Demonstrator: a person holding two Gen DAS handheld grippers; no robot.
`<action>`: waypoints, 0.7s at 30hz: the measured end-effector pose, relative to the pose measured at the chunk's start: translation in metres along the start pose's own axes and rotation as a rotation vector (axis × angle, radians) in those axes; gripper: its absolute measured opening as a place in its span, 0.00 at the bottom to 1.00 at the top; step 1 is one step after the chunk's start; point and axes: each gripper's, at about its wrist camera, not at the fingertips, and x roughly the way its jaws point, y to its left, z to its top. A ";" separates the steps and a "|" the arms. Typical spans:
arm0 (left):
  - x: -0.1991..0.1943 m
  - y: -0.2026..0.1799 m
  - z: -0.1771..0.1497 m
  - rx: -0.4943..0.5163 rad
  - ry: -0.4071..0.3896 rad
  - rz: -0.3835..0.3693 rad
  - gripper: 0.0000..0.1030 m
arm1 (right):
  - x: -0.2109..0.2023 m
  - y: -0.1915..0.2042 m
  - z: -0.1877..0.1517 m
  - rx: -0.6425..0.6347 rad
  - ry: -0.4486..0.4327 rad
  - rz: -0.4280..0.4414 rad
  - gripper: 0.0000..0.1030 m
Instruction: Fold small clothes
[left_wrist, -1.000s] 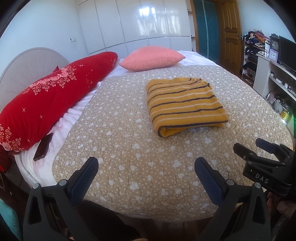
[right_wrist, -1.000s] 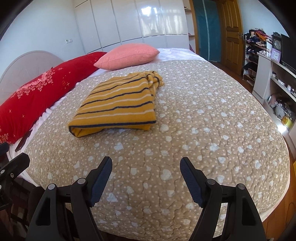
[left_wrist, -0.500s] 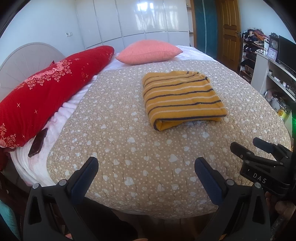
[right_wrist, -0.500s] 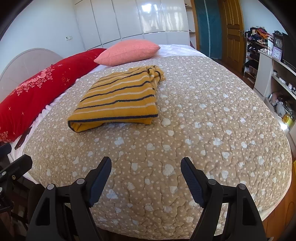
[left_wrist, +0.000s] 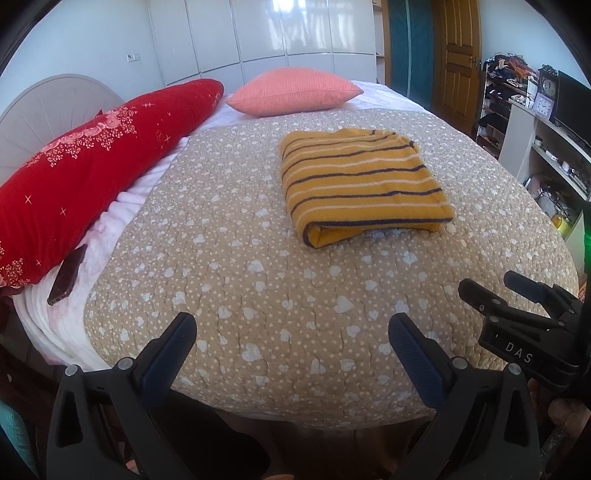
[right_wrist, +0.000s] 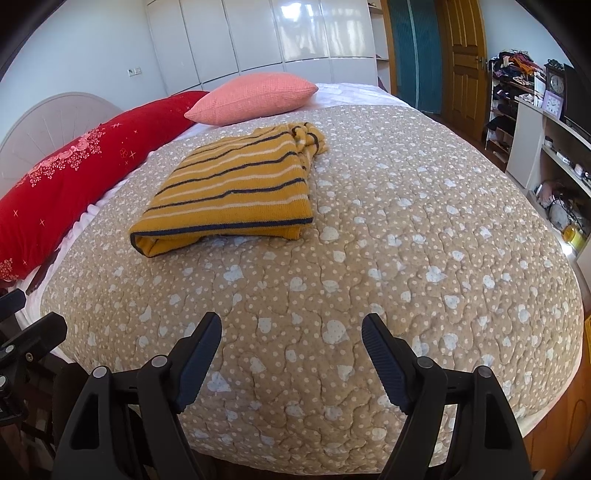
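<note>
A mustard-yellow garment with dark and white stripes (left_wrist: 364, 184) (right_wrist: 236, 188) lies folded into a flat rectangle on the beige heart-print quilt (left_wrist: 258, 280) (right_wrist: 406, 229). My left gripper (left_wrist: 291, 332) hangs open over the quilt's near edge, well short of the garment, with nothing between its fingers. My right gripper (right_wrist: 291, 332) is also open and empty, near the same edge, with the garment up and to its left. The right gripper's black body (left_wrist: 524, 332) shows at the right of the left wrist view.
A long red embroidered bolster (left_wrist: 96, 162) and a pink pillow (left_wrist: 295, 90) lie at the head of the bed. A dark phone (left_wrist: 68, 275) rests on the white sheet at the left. Shelves with clocks and clutter (left_wrist: 546, 122) and a wooden door (left_wrist: 456, 51) stand on the right.
Both views have drawn back slightly from the bed, so the folded garment sits a little higher and farther in the frames. Both grippers stay open and empty.
</note>
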 end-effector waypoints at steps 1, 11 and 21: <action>0.001 0.000 0.000 -0.001 0.002 -0.001 1.00 | 0.000 0.000 0.000 -0.001 0.000 -0.001 0.80; 0.007 -0.001 -0.002 0.003 0.022 -0.014 1.00 | 0.004 0.003 -0.001 -0.013 0.010 -0.007 0.81; 0.015 -0.002 -0.005 0.002 0.055 -0.034 1.00 | 0.007 0.005 -0.001 -0.030 0.011 -0.012 0.82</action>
